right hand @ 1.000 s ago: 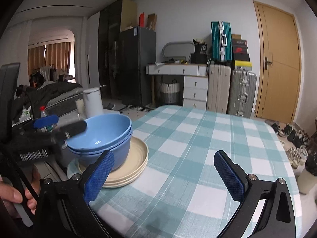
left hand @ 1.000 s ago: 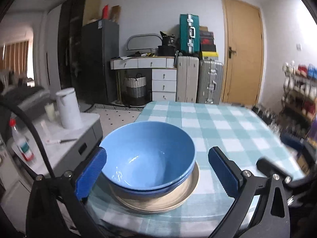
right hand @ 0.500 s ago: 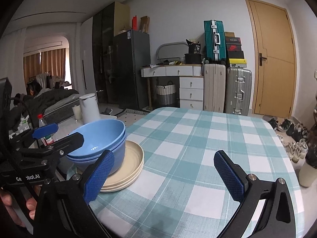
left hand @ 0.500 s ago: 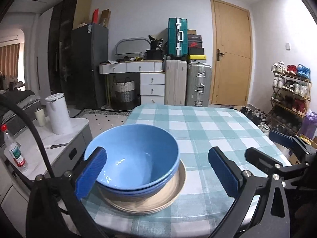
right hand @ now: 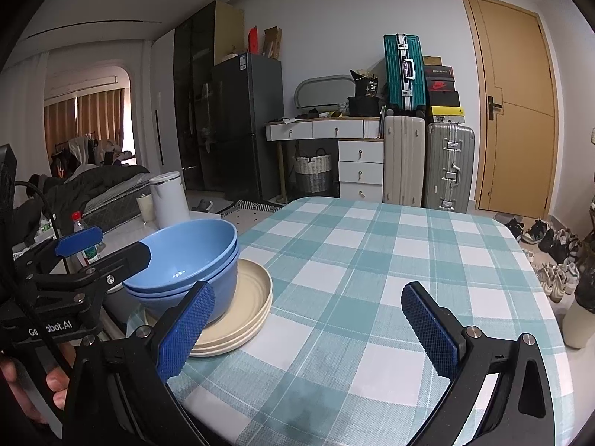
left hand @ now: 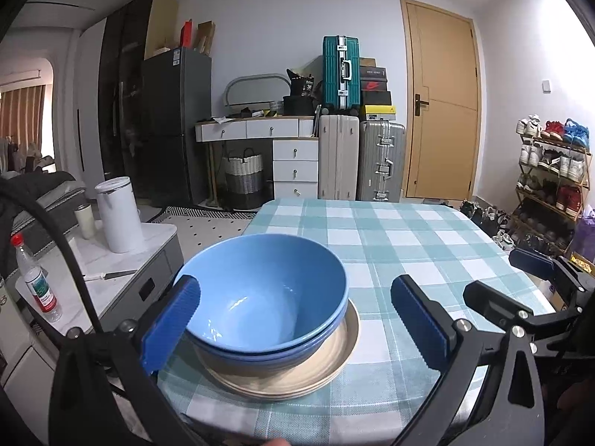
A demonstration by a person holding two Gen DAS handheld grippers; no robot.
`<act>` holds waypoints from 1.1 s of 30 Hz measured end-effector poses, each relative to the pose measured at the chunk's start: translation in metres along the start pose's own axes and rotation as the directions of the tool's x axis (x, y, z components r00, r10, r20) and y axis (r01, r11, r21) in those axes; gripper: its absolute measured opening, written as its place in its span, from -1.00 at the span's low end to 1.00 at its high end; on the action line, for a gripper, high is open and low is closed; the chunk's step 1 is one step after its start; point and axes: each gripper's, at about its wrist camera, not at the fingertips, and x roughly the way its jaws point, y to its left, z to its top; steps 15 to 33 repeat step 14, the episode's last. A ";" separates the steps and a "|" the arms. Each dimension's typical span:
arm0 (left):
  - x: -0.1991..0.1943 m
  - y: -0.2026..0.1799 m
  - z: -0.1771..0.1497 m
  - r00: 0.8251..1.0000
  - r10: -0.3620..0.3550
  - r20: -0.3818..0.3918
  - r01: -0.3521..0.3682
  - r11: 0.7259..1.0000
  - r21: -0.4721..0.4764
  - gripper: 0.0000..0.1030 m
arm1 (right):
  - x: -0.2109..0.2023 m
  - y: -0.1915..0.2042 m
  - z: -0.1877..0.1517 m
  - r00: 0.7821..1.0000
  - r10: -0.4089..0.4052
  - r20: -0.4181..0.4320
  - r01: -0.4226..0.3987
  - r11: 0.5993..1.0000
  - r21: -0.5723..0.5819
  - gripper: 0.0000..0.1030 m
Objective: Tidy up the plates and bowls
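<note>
— Both tongs: how were yours standing?

— Your left gripper [left hand: 297, 321] was spread wide around the stack, its ribbed blue pads touching nothing. Your right gripper [right hand: 312, 330] gaped empty over the checked tablecloth [right hand: 372, 260].

— And the dishes?

— Two glossy blue bowls [left hand: 267, 297], nested, sat on two matte cream plates [right hand: 253, 297] at the table's near left corner.
</note>
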 end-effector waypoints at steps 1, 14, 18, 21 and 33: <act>-0.001 0.002 0.000 1.000 -0.008 0.004 0.008 1.000 -0.012 1.00 | 0.000 0.000 0.000 1.000 0.000 -0.001 0.000 1.000 -0.002 0.98; -0.012 0.007 0.001 0.996 -0.010 0.083 0.012 0.999 -0.030 1.00 | 0.000 0.007 -0.003 0.999 0.037 0.000 -0.037 0.999 -0.019 0.98; -0.012 0.007 0.001 0.996 -0.010 0.083 0.012 0.999 -0.030 1.00 | 0.000 0.007 -0.003 0.999 0.037 0.000 -0.037 0.999 -0.019 0.98; -0.012 0.007 0.001 0.996 -0.010 0.083 0.012 0.999 -0.030 1.00 | 0.000 0.007 -0.003 0.999 0.037 0.000 -0.037 0.999 -0.019 0.98; -0.012 0.007 0.001 0.996 -0.010 0.083 0.012 0.999 -0.030 1.00 | 0.000 0.007 -0.003 0.999 0.037 0.000 -0.037 0.999 -0.019 0.98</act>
